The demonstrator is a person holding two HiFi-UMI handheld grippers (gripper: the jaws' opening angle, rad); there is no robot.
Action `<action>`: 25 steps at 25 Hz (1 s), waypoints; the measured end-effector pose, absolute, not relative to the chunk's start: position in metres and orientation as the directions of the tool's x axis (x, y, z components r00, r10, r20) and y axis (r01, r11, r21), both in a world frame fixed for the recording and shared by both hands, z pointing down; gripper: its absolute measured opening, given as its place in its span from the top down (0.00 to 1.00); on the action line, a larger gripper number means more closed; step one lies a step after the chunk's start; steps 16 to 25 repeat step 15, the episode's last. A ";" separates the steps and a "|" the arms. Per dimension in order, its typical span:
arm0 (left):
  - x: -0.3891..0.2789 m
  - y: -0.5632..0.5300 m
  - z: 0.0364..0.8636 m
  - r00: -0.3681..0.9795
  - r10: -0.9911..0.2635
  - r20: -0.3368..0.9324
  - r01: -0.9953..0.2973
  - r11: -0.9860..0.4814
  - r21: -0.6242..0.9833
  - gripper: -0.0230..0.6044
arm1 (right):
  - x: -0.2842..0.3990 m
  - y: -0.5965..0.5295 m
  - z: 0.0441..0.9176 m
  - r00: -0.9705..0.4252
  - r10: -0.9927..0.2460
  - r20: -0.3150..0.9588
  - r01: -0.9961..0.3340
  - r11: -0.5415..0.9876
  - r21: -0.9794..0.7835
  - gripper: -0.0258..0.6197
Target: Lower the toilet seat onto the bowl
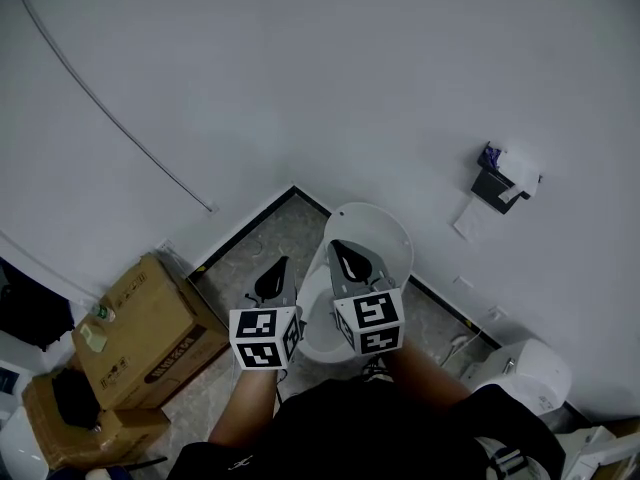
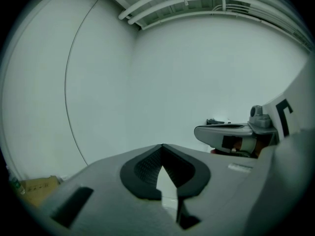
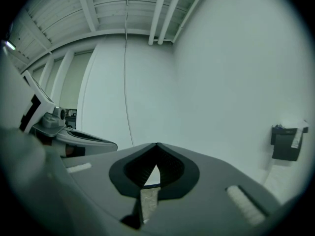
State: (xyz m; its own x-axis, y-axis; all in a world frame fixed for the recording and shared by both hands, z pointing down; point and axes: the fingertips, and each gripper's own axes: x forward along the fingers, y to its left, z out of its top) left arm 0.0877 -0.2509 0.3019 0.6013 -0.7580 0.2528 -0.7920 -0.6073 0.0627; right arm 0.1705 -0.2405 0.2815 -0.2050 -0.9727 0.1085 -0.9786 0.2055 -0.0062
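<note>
Against the far wall, in the corner of the room, the toilet seat point(image 1: 378, 230) is standing raised, leaning back above the bowl point(image 1: 315, 343). Seat and lid are not showing as separate parts from this angle.

Judging by its look, the seat is a rigid, smooth plastic part of moderate weight, hinged at its lower edge by the wall. It is likely to swing freely once tipped forward and to drop hard if let go early. The sensible contact place is the upper free rim, well away from the hinge. A jaw tip should be hooking or pushing it from behind rather than pinching, since glossy plastic is offering little friction.

Near the seat, the right gripper point(image 1: 348, 260) is hovering with its jaws clenched on nothing. Its tip is overlapping the seat's lower part in the head view, and contact cannot be confirmed. Just left of it, the left gripper point(image 1: 275, 276) is likewise clenched and empty.

Farther right, a paper holder point(image 1: 497, 183) is hanging on the wall. At the near left, cardboard boxes point(image 1: 140, 333) are sitting on the floor.
</note>
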 end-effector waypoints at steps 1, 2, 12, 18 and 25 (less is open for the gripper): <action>0.089 -0.250 0.303 0.602 -0.757 0.255 -0.791 -0.609 0.060 0.95 | 0.172 -0.240 0.283 -0.204 -0.973 0.111 -0.979 0.204 -0.008 0.95; 0.090 -0.249 0.303 0.602 -0.756 0.257 -0.791 -0.610 0.058 0.95 | 0.173 -0.240 0.283 -0.204 -0.972 0.113 -0.979 0.204 -0.009 0.95; 0.086 -0.249 0.312 0.590 -0.760 0.273 -0.799 -0.598 0.063 0.95 | 0.164 -0.243 0.289 -0.239 -0.963 0.122 -0.971 0.240 -0.006 0.95; 0.084 -0.250 0.314 0.593 -0.757 0.276 -0.798 -0.597 0.076 0.95 | 0.160 -0.243 0.290 -0.247 -0.961 0.123 -0.969 0.248 -0.005 0.95; 0.084 -0.250 0.314 0.593 -0.757 0.276 -0.798 -0.597 0.076 0.95 | 0.160 -0.243 0.290 -0.247 -0.961 0.123 -0.969 0.248 -0.005 0.95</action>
